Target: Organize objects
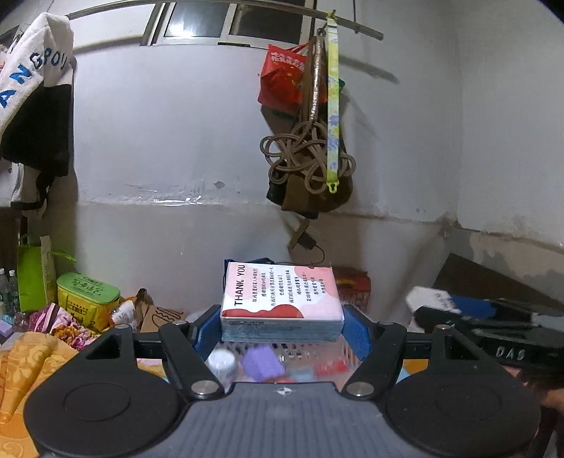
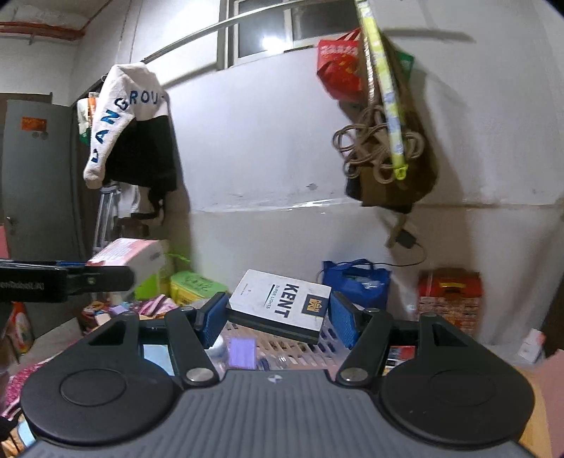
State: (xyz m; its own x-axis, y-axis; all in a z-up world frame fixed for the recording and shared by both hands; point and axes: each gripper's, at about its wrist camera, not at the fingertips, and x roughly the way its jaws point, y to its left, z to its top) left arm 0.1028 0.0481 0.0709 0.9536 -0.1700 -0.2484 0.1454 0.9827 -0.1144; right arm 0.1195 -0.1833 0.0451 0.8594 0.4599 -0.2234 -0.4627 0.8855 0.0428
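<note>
Two claws each carry a box above a slotted white basket. Left wrist view: the left claw clamps a pink "THANK YOU" box level between its blue pads, over a purple block. Right wrist view: the right claw grips a tilted white KENT carton, with the pink box at the far left.

Cluttered home storage room. Whitewashed wall, scuffed; high window above it. Metal rail below window carries a lettered garment, red bag, coiled rope. Beneath rail: green-lidded box, blue bag, floral bedding.
</note>
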